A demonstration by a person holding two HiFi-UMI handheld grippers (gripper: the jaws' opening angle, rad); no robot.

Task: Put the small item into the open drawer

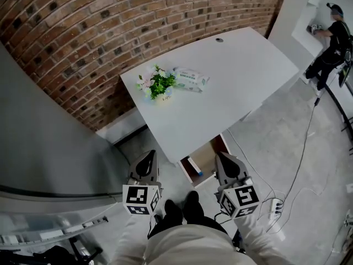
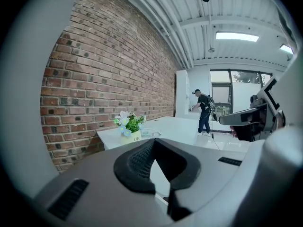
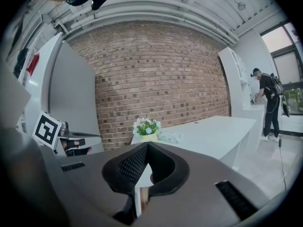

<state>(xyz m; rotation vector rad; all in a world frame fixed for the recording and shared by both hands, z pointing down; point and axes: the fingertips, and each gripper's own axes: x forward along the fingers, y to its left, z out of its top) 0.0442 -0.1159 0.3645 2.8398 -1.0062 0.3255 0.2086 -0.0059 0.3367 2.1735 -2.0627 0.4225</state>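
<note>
The grey left gripper (image 1: 146, 157) and grey right gripper (image 1: 224, 158) hung low at the person's body, each with fingers together on nothing, probably resting clear of the open wood-lined drawer (image 1: 208, 154) under the white tabletop (image 1: 242, 65). A small blue object (image 1: 199, 174), probably the task's item, lay inside that drawer. A green-white soft packet (image 1: 191, 79) sat beside potted flowers (image 1: 159, 85).
</note>
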